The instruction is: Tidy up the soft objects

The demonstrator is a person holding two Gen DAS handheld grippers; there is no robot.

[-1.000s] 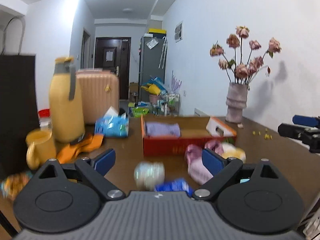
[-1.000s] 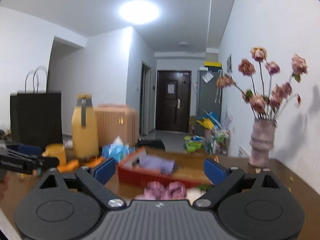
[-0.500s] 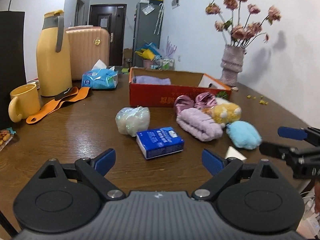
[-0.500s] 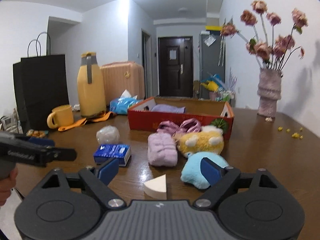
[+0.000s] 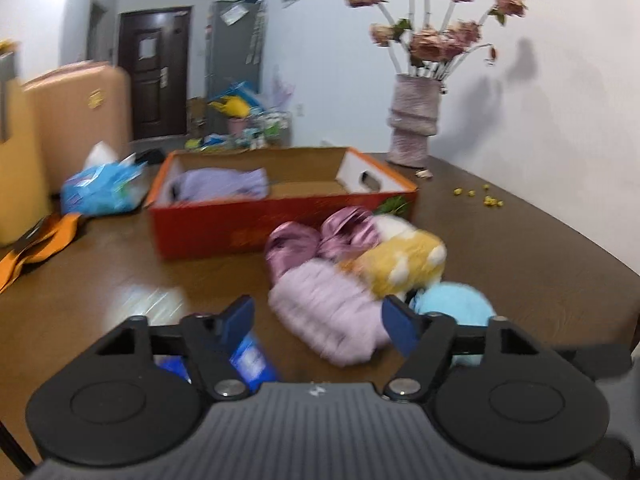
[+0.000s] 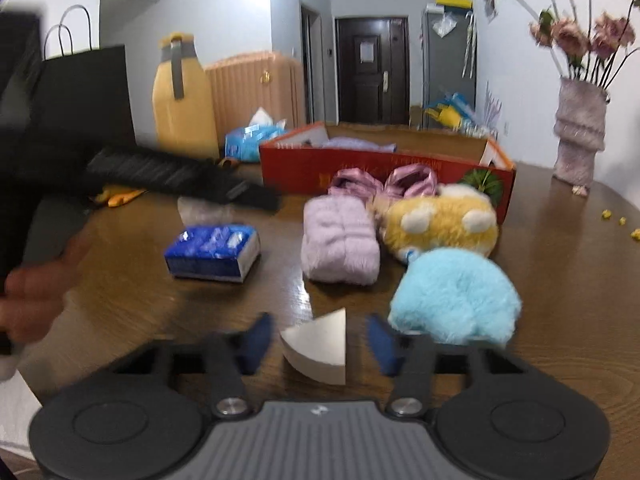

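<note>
While jaws have just been closing: right gripper unclenched around white wedge; left gripper unclenched around lilac plush, tabletop.

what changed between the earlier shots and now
Both grippers dropped from facing the room to the tabletop clutter. The right gripper has been closing around the white wedge-shaped sponge, gaps still showing each side. The left gripper has been closing near the fluffy lilac roll, not gripping. The red cardboard box and plush toys stayed put.
</note>
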